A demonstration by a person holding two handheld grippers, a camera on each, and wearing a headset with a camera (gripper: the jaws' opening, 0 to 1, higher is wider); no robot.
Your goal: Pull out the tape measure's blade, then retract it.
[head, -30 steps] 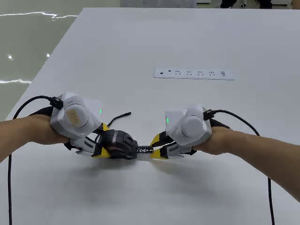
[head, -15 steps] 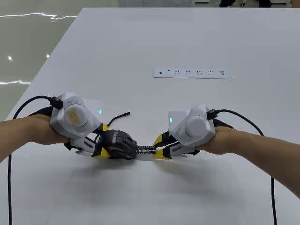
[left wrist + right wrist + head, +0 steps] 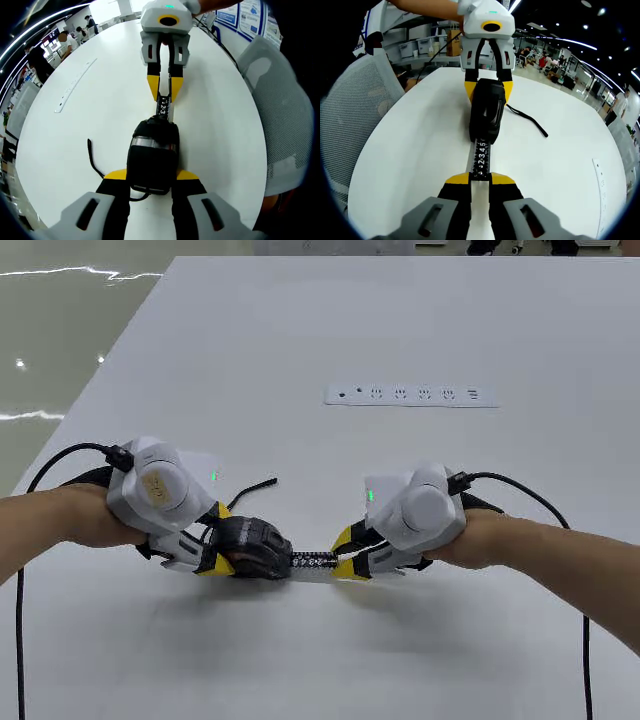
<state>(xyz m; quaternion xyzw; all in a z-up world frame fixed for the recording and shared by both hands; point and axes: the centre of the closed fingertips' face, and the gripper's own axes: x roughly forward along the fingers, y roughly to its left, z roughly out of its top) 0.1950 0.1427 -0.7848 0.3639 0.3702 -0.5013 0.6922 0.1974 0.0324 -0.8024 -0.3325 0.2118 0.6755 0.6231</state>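
A black tape measure (image 3: 252,547) lies on the white table, held between the yellow-tipped jaws of my left gripper (image 3: 218,550), which is shut on its case (image 3: 152,157). A short length of numbered blade (image 3: 312,560) runs out to the right. My right gripper (image 3: 346,555) is shut on the blade's end (image 3: 480,162), facing the left gripper across the case (image 3: 488,114). In the left gripper view the right gripper (image 3: 164,89) pinches the blade (image 3: 163,106) just beyond the case. A black wrist strap (image 3: 255,487) trails from the case toward the back.
A white power strip (image 3: 410,395) lies farther back on the table (image 3: 400,320). Black cables (image 3: 555,530) run from both grippers toward the near edge. A grey mesh chair (image 3: 365,105) stands beside the table, and people and shelves show in the background.
My right gripper has moved a little to the right, drawing more blade out of the case. The left gripper and case have stayed put.
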